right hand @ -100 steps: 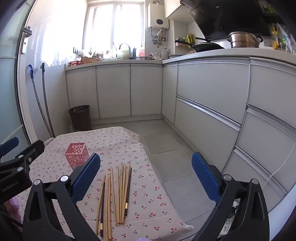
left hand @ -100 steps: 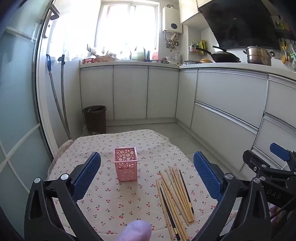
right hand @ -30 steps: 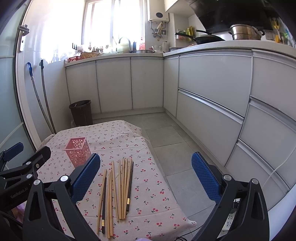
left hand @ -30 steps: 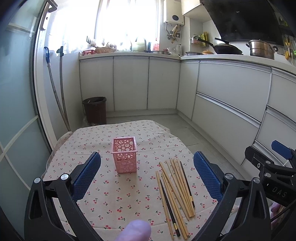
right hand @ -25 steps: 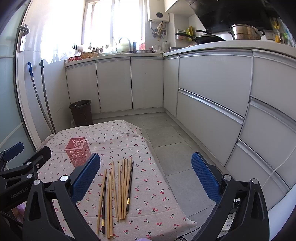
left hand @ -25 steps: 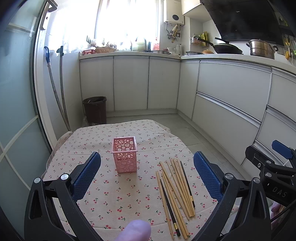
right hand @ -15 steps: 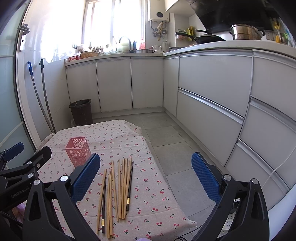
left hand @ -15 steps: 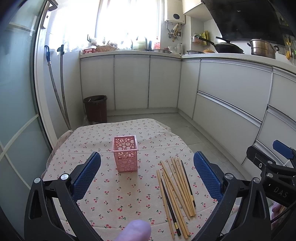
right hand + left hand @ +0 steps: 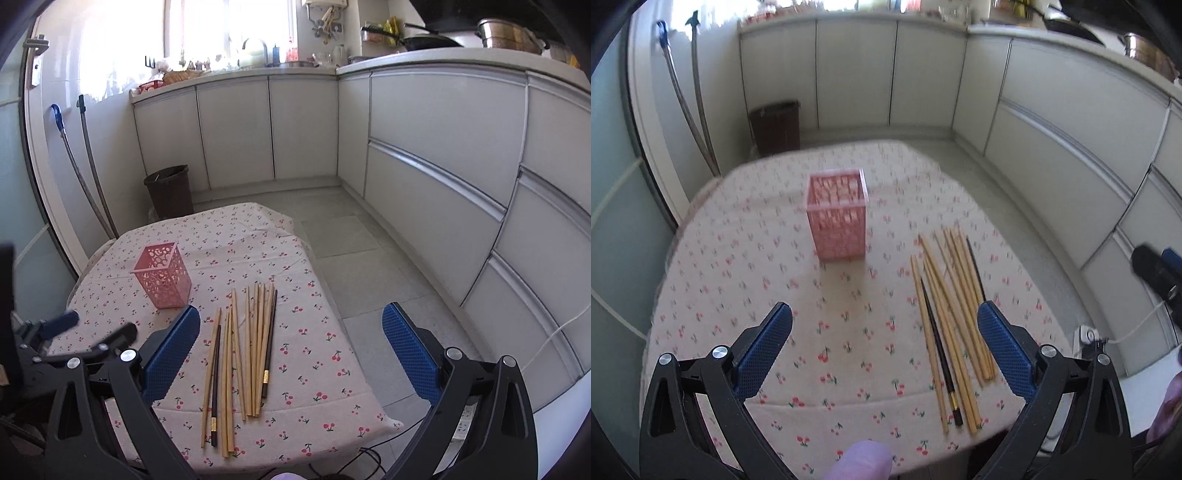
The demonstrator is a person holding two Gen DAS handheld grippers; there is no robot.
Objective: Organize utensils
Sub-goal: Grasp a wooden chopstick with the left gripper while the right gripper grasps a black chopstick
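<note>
1. No legible writing in either view.
2. Left gripper (image 9: 884,347) fingers spread wide, empty, above the tabletop (image 9: 738,280).
3. Chopsticks (image 9: 951,314) lie loose toward its right finger; pink holder (image 9: 837,216) stands upright beyond.
4. Right gripper (image 9: 291,354) fingers spread, empty; chopsticks (image 9: 243,354) just inside its left finger.

Both cameras look forward from the near edge of the cherry-print cloth-covered tabletop (image 9: 849,350), each framed by its own blue-padded fingers. The left view tilts down steeply and sits close. The right view, further right, faces more level toward the white kitchen cabinets (image 9: 236,129). Both share the pink perforated plastic holder (image 9: 837,217) and the loose wooden chopsticks (image 9: 251,347).
</note>
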